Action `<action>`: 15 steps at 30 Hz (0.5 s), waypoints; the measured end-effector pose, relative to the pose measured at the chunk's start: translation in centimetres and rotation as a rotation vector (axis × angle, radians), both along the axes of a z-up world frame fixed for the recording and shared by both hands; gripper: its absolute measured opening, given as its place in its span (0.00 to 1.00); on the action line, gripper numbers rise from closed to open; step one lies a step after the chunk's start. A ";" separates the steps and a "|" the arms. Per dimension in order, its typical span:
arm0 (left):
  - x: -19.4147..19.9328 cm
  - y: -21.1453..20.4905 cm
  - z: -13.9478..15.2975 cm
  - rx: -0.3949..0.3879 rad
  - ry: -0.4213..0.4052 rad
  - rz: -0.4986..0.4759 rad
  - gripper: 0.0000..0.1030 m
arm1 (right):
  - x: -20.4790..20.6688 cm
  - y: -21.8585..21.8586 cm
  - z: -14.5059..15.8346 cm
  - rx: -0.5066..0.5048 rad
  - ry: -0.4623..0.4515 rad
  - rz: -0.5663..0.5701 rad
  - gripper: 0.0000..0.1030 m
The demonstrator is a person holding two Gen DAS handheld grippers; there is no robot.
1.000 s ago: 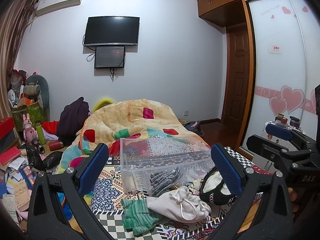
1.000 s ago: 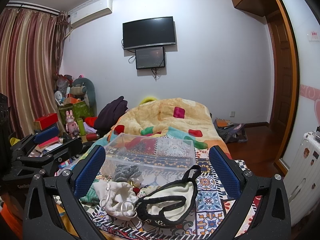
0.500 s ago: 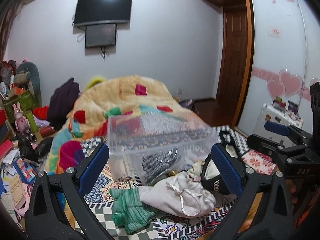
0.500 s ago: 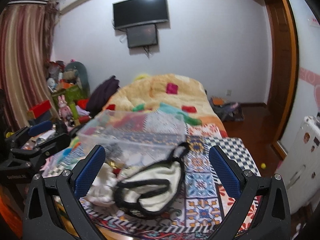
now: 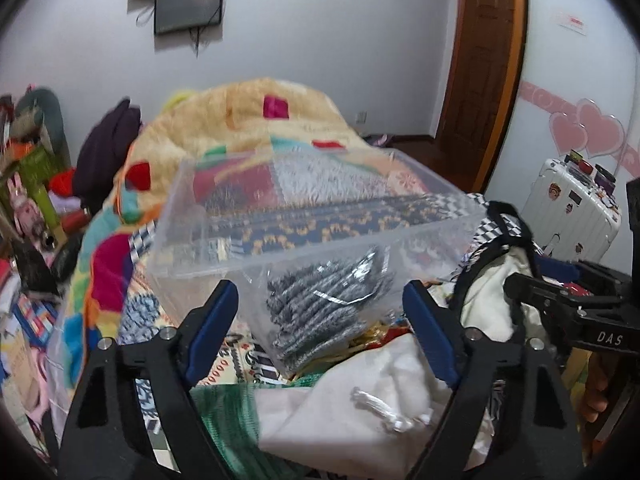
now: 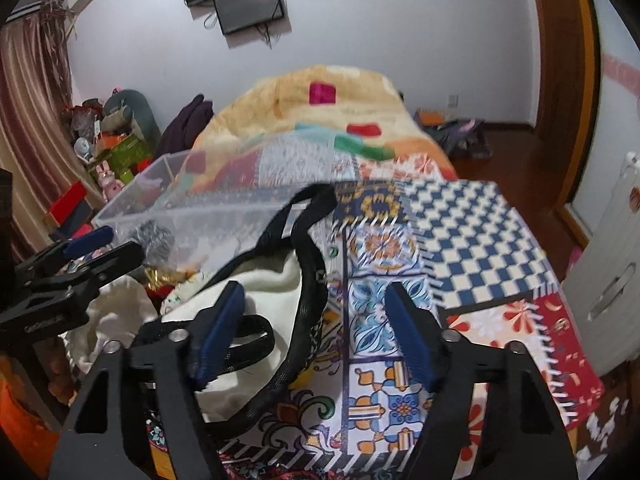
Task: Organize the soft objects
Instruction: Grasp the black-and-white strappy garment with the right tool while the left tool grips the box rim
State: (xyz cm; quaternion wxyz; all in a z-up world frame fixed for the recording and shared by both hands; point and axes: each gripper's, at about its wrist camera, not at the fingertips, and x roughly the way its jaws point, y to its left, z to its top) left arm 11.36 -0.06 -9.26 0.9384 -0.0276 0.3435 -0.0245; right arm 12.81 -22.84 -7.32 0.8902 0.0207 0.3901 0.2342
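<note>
My fingers (image 5: 216, 328) wore matt blue pads; the box (image 5: 304, 216) was clear glossy plastic, the pouch (image 5: 360, 412) soft white cloth, the knit (image 5: 320, 312) rough grey

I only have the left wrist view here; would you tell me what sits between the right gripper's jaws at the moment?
Observer: The right gripper is open, and the black strap of the cream bag runs up between its jaws.
Operator: Thank you. Is the strap pinched?
Observer: No, the jaws stand wide apart, not closed on it.
Operator: And what lies to the right of the bag?
Observer: Patterned bedcover, with a blue-and-white checked patch.
</note>
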 end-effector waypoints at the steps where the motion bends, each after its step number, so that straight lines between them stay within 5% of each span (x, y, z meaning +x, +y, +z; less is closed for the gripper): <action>1: 0.1 0.1 -0.1 -0.008 0.006 -0.001 0.79 | 0.1 0.1 -0.2 0.006 0.015 0.014 0.56; 4: 0.4 0.3 -0.2 -0.017 0.017 0.006 0.77 | 0.2 0.5 -0.6 0.024 0.038 0.044 0.36; 8: 0.6 0.4 -0.6 -0.045 0.049 -0.009 0.60 | -0.3 0.6 -0.2 0.026 0.019 0.057 0.18; 15: -0.7 1.1 -0.4 -0.091 0.024 -0.013 0.41 | -1.1 0.7 1.4 0.048 -0.040 0.067 0.11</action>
